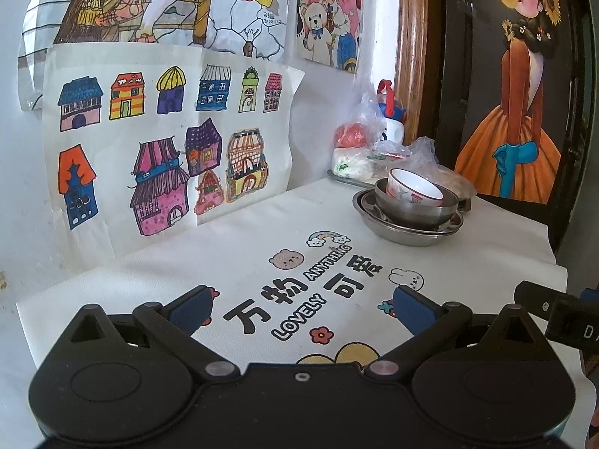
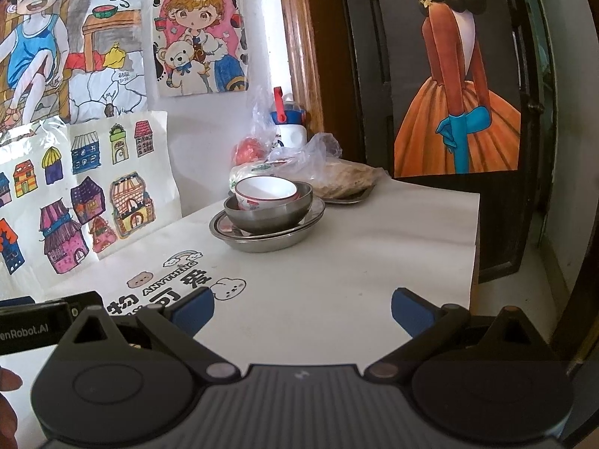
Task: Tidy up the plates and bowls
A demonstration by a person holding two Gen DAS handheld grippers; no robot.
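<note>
The table [image 1: 239, 224] with its white printed cloth lies under both grippers, and nothing is between their fingers. Ahead of the left gripper [image 1: 301, 305] and to its right, well apart, the steel plates [image 1: 404, 232] carry a steel bowl [image 1: 411, 213], and a small white bowl [image 1: 411, 187] sits tilted inside it. The right gripper [image 2: 301, 305] also has its fingers spread wide, with the same stack ahead, slightly to its left.
</note>
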